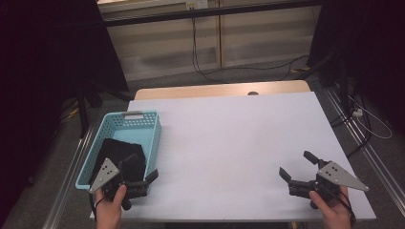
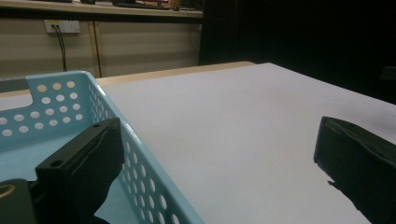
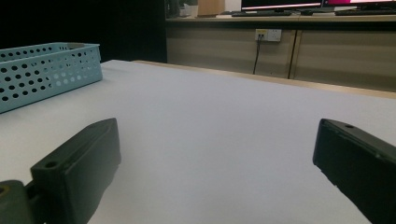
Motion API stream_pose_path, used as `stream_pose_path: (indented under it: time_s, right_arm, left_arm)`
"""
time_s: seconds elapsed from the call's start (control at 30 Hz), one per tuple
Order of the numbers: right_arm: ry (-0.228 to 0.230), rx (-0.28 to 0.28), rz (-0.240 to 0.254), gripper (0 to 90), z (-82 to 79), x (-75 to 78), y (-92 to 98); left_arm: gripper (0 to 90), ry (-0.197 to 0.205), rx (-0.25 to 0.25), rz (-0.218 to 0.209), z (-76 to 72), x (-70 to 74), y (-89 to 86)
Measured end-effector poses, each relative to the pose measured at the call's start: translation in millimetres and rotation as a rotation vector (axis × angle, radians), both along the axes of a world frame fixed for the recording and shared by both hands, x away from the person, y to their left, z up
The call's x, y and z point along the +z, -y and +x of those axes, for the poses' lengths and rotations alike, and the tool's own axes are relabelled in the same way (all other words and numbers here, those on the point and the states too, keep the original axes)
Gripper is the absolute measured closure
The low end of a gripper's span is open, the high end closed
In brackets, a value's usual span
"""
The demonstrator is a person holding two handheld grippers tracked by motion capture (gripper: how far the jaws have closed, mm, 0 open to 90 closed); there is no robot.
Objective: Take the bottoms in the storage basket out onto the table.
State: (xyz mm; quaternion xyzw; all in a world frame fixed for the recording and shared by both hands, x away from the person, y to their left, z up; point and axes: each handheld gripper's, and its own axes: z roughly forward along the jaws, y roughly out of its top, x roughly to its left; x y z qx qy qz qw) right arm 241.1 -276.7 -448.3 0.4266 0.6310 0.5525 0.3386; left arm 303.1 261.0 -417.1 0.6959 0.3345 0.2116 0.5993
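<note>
The left tool (image 1: pixel 141 174), held in a hand (image 1: pixel 111 206) at the near left corner of the desk (image 1: pixel 239 143), has its two black jaws spread wide with nothing between them. From above, one jaw reaches over the near end of a light blue basket (image 1: pixel 143 125) and the other sits just outside the basket's right wall, so the tool straddles that wall. The left gripper view confirms this up close: the perforated blue wall (image 2: pixel 140 172) runs between the two jaws, one jaw inside the basket, one over the white desk top.

Inside the basket lies a flat black cloth (image 1: pixel 122 155), touching the near end, just under the left tool. The high view shows its shape; in the left gripper view it is only a dark patch behind the jaw.

The right tool (image 1: pixel 298 167), in the other hand (image 1: pixel 332 210) at the near right corner, is also spread wide and pinches nothing. It points left across the desk, well apart from the basket. The right gripper view looks along its jaws over bare white desk to the basket (image 3: pixel 46 74) far off at the left, and beyond it a low wall with a power socket (image 3: pixel 267 34) and a hanging cable.
</note>
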Motion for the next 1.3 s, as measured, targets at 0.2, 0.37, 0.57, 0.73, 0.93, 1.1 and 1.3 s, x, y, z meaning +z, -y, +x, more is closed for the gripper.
stream_pose_path:
  time_s: [0.2,0.37,0.57,0.73,0.93,1.1,1.3]
  right_arm:
    - [-0.002,-0.001,0.001,0.0,0.4,-0.1,2.1]
    - [0.001,-0.005,0.003,0.0,-0.4,0.7,2.8]
    - [-0.003,-0.003,0.007,0.1,0.2,0.5,2.7]
    - [-0.007,0.001,-0.001,0.1,0.3,-0.2,2.4]
    - [-0.011,0.004,-0.012,0.1,1.0,-0.7,1.7]
    - [-0.010,0.004,-0.003,0.1,1.1,0.1,1.9]
    - [-0.010,0.013,-0.003,0.1,1.0,0.1,2.5]
  left_arm:
    - [1.8,-0.006,-0.012,0.012,0.0,0.7,2.4]
    - [1.8,-0.003,-0.021,0.003,-0.6,4.6,4.0]
    - [1.8,-0.003,-0.025,-0.002,0.9,10.7,4.6]
    - [1.8,0.006,-0.045,0.004,2.7,18.6,6.1]
    - [1.8,0.002,-0.058,0.004,8.6,29.7,8.1]
    - [1.8,-0.012,-0.062,0.018,12.6,35.0,8.6]
    - [1.8,-0.003,-0.075,0.021,19.4,45.8,7.6]
